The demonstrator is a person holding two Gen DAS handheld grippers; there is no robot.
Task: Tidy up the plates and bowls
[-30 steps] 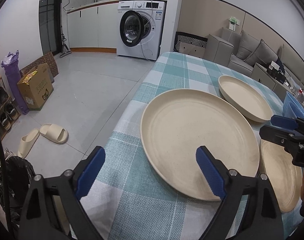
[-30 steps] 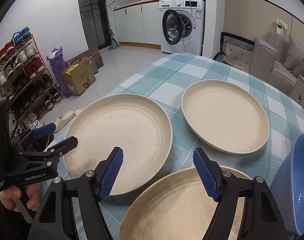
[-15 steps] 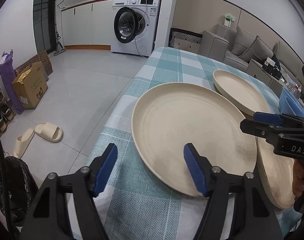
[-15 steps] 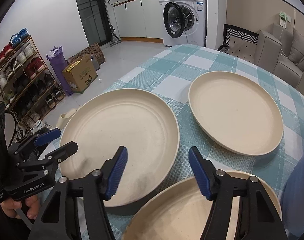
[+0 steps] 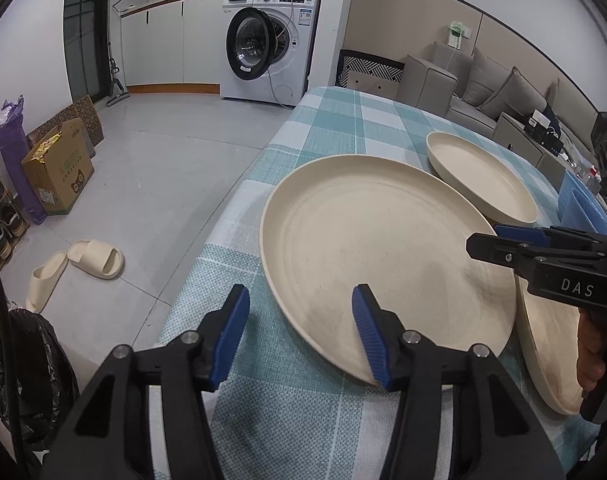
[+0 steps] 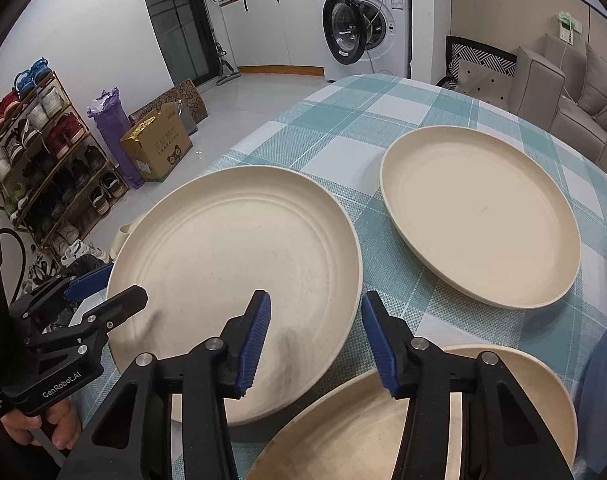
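Note:
Three cream plates lie on the checked tablecloth. The large plate (image 5: 383, 248) (image 6: 239, 280) is at the table's left edge. A second plate (image 5: 479, 178) (image 6: 479, 216) lies behind it. A third plate (image 5: 551, 352) (image 6: 415, 424) lies nearest on the right. My left gripper (image 5: 301, 332) is open and straddles the large plate's near left rim. My right gripper (image 6: 315, 340) is open, above the gap between the large plate and the third plate, its left pad over the large plate's right rim. A blue bowl (image 5: 579, 208) sits at far right.
The table edge (image 5: 223, 216) drops to a tiled floor with slippers (image 5: 95, 258), a cardboard box (image 5: 57, 172) and a black bag (image 5: 27, 364). A shoe rack (image 6: 43, 168) stands on the left. A washing machine (image 5: 267, 64) and a sofa (image 5: 499, 96) stand behind the table.
Both grippers have narrowed their jaws while staying open. The left gripper moved in onto the large plate's near rim. The right gripper shifted left toward the large plate's right rim.

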